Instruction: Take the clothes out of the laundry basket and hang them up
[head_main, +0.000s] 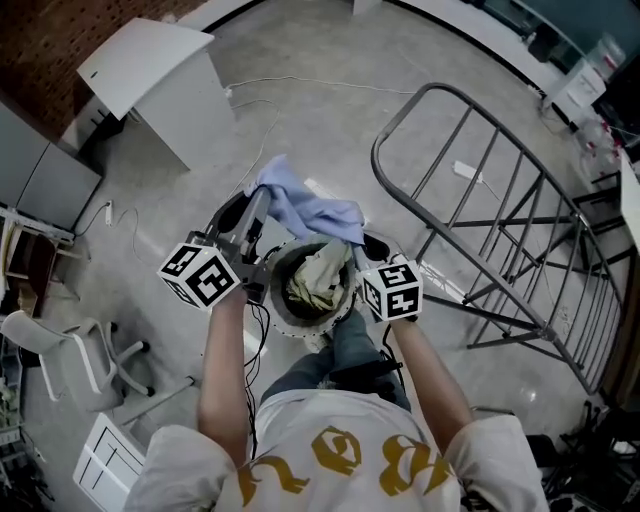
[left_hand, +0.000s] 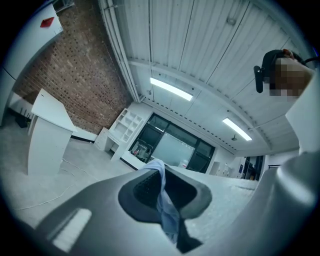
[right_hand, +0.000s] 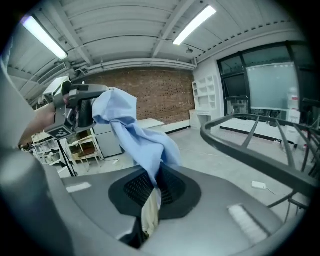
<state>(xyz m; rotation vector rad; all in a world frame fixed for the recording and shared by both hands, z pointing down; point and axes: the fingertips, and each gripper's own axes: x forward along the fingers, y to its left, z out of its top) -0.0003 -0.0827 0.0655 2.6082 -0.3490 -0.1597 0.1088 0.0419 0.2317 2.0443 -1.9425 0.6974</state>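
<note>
Head view: one blue cloth (head_main: 305, 208) held up between both grippers over the laundry basket (head_main: 282, 318)

Standing beside the person, I see the left gripper (head_main: 256, 203) clamped on one end of the cloth, the fabric pinched between its jaws in the left gripper view. The right gripper (head_main: 358, 243) is closed on the other end, and a strip of cream fabric (right_hand: 149, 212) is caught low between its jaws too. The cloth sags between the two grippers. The basket sits just below them with cream clothes (head_main: 318, 280) inside. A metal drying rack (head_main: 500, 222) stands out beyond the right gripper's outer side
</note>
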